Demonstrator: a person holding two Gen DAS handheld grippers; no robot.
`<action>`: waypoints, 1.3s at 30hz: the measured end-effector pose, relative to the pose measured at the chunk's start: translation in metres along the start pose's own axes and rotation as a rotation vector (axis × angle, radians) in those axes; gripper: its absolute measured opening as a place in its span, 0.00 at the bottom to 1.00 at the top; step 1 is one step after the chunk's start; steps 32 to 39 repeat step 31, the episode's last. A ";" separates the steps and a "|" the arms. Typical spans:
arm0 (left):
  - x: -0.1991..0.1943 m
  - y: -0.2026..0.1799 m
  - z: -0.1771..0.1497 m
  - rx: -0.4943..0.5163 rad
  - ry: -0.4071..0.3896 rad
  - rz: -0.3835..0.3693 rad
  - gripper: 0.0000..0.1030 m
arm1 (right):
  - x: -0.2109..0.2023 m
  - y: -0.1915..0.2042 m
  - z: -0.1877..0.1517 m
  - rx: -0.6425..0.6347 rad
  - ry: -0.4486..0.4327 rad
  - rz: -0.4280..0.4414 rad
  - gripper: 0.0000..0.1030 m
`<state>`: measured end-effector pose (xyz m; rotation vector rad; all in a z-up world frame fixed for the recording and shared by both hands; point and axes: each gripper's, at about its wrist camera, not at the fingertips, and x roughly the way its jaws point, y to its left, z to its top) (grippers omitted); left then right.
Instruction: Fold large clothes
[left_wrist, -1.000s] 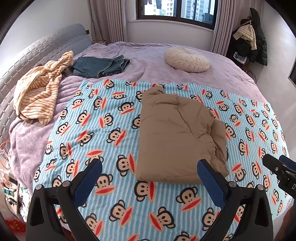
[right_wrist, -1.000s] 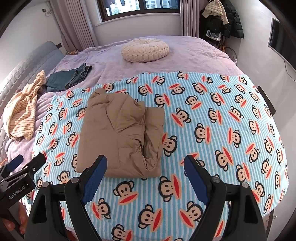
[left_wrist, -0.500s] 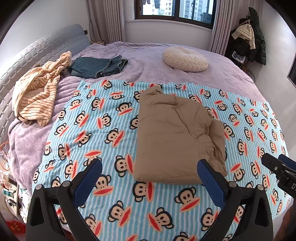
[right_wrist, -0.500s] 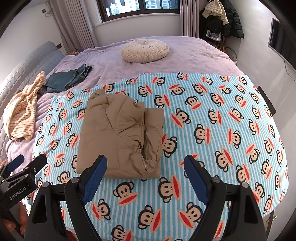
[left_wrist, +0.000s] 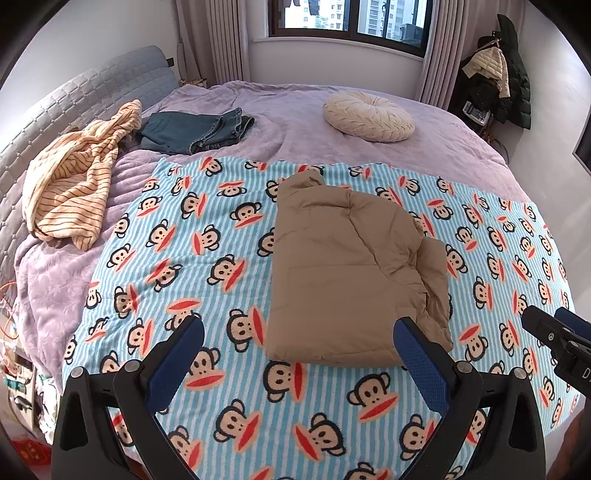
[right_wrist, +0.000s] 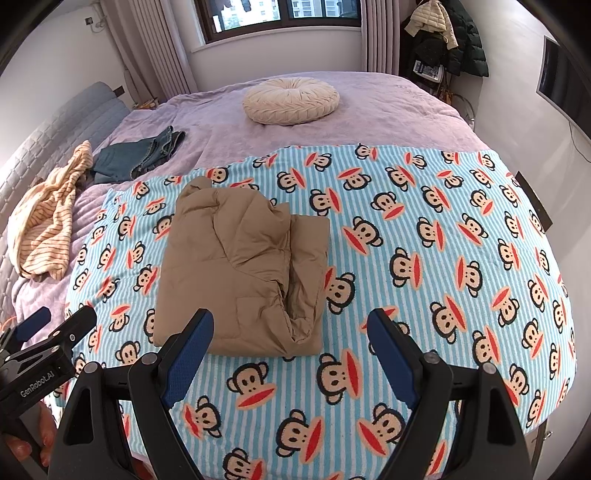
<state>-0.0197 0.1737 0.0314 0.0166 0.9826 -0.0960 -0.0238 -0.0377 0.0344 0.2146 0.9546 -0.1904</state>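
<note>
A tan padded jacket (left_wrist: 351, 269) (right_wrist: 243, 273) lies folded into a thick rectangle on the blue striped monkey-print blanket (left_wrist: 192, 266) (right_wrist: 443, 266). My left gripper (left_wrist: 299, 332) hovers over the blanket's near edge, open, nothing between its blue pads. My right gripper (right_wrist: 291, 325) also stands open and empty, just in front of the jacket's near edge. Each gripper shows at the edge of the other's view: the right gripper (left_wrist: 554, 339) at the far right, the left gripper (right_wrist: 44, 332) at the far left, with a hand (right_wrist: 26, 439) below it.
A striped cream garment (left_wrist: 77, 181) and folded jeans (left_wrist: 195, 129) lie on the purple bedspread (left_wrist: 295, 110) by the grey headboard (left_wrist: 74, 99). A round cream cushion (left_wrist: 369, 116) sits further back. Coats (left_wrist: 498, 81) hang at the far right by the window.
</note>
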 end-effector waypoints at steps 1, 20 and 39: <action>0.000 0.001 0.001 0.000 0.000 0.000 1.00 | 0.000 0.000 0.000 0.000 0.000 0.000 0.85; -0.001 0.002 0.004 0.007 -0.013 -0.016 1.00 | -0.001 0.002 0.002 -0.001 -0.003 0.003 0.85; -0.003 0.006 0.004 -0.008 -0.032 -0.009 1.00 | -0.002 0.003 0.000 0.003 -0.003 0.001 0.85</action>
